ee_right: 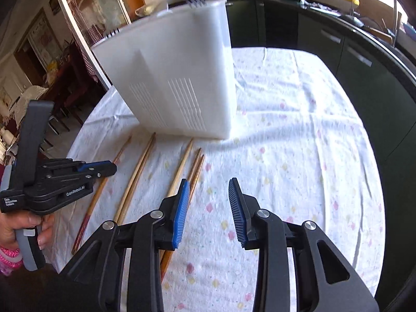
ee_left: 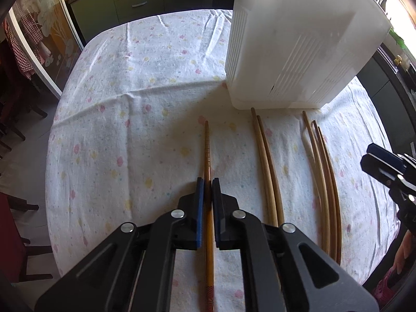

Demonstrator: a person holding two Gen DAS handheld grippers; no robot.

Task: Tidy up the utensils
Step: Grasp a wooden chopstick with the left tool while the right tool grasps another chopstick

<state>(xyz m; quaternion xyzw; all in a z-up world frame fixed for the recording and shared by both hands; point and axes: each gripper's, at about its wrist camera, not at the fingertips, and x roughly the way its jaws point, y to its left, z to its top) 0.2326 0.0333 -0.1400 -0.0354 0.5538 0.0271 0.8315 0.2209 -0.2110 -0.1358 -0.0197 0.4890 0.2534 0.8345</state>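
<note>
Floral tablecloth [ee_left: 130,83] carries my white utensil caddy [ee_left: 291,52], with chopsticks lined up before it for easy picking. My left gripper [ee_left: 208,191] pinches 1 chopstick [ee_left: 207,145] lying flat, ready to lift. My right gripper [ee_right: 208,208] hangs spread and empty beside the rightmost chopsticks [ee_right: 196,166], presumably next.

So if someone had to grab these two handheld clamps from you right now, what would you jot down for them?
Left gripper: shut on the lone chopstick, which lies on the tablecloth.
Right gripper: open, empty, over bare cloth just right of the other chopsticks.
On the cloth: a pair of chopsticks and a bundle of three, tips toward the white utensil holder.
Done: fork tines already poke out of the holder.
Left: put every chopstick into the holder.
</note>
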